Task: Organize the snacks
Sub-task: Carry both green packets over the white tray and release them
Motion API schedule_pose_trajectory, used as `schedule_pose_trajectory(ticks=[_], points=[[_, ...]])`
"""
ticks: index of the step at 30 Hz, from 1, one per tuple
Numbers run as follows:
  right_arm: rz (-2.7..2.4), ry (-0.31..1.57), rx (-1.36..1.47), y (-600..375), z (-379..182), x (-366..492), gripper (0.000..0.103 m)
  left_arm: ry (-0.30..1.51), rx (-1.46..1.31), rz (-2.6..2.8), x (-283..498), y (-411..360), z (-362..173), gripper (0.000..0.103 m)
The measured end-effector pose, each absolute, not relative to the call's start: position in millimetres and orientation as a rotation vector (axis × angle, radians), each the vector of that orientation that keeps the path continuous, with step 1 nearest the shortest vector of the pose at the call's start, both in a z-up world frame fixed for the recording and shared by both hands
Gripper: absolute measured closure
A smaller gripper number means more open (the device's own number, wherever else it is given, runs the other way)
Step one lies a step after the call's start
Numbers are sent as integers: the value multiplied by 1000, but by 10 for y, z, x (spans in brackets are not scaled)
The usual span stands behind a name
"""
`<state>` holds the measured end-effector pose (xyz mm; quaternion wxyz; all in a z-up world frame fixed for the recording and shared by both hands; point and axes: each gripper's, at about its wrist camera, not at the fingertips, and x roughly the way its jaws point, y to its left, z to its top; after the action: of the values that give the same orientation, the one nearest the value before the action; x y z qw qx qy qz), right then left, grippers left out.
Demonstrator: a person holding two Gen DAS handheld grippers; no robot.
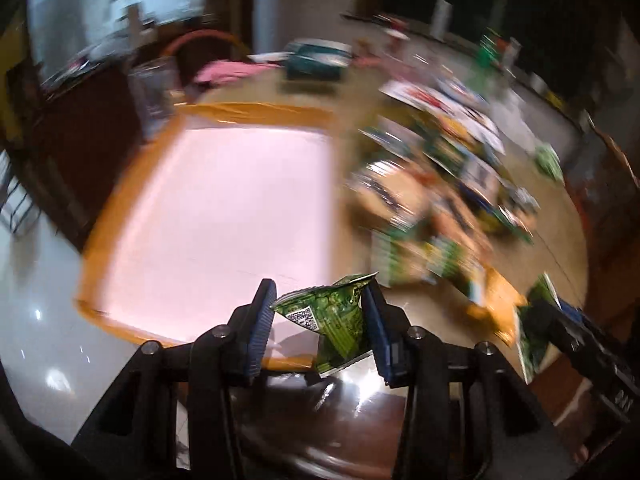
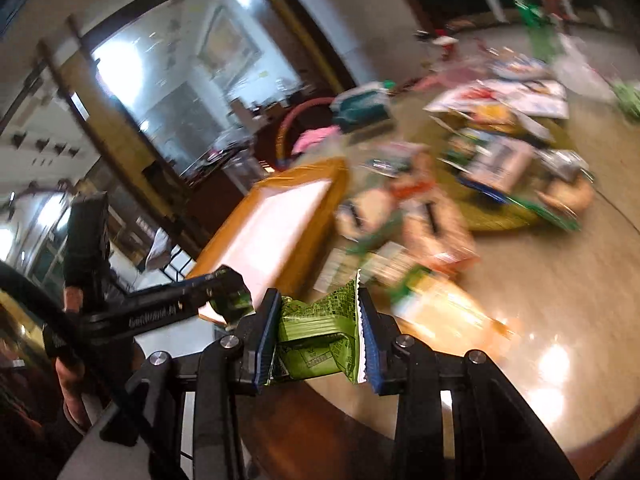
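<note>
My left gripper (image 1: 318,312) is shut on a small green snack packet (image 1: 332,320) and holds it over the near edge of the orange-rimmed tray with a pale pink floor (image 1: 224,208). My right gripper (image 2: 318,332) is shut on another green snack packet (image 2: 320,336), above the table's near edge, right of the tray (image 2: 280,224). The right gripper with its packet shows at the lower right of the left wrist view (image 1: 560,332); the left gripper shows at the left of the right wrist view (image 2: 224,300). A blurred pile of snack packets (image 1: 432,208) lies right of the tray.
The round glossy table (image 2: 560,300) carries more packets and papers (image 2: 500,100) farther back, a teal box (image 1: 316,60) and a pink cloth (image 1: 228,72). A glass container (image 1: 154,92) stands behind the tray's far left corner. Both views are motion-blurred.
</note>
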<state>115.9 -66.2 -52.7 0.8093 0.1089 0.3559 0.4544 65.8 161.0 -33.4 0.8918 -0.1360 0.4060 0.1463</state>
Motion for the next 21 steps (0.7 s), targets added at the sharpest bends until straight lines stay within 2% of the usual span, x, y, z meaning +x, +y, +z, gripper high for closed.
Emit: schedule_pose_trajectory(ticks=[6, 10, 18, 19, 21], points=[[1031, 758, 91, 374, -365, 1139, 66, 840, -340, 318, 643, 2449, -431, 57], [1007, 819, -31, 1013, -548, 1189, 66, 866, -353, 260, 737, 2724, -604, 57], [932, 932, -161, 1555, -946, 1208, 65, 1042, -377, 186, 944, 2957, -898, 56], [912, 932, -177, 1577, -959, 1190, 63, 1053, -382, 193, 946, 2966, -896, 56], [877, 917, -197, 1561, -942, 1178, 59, 1048, -399, 209, 917, 2987, -871, 47]])
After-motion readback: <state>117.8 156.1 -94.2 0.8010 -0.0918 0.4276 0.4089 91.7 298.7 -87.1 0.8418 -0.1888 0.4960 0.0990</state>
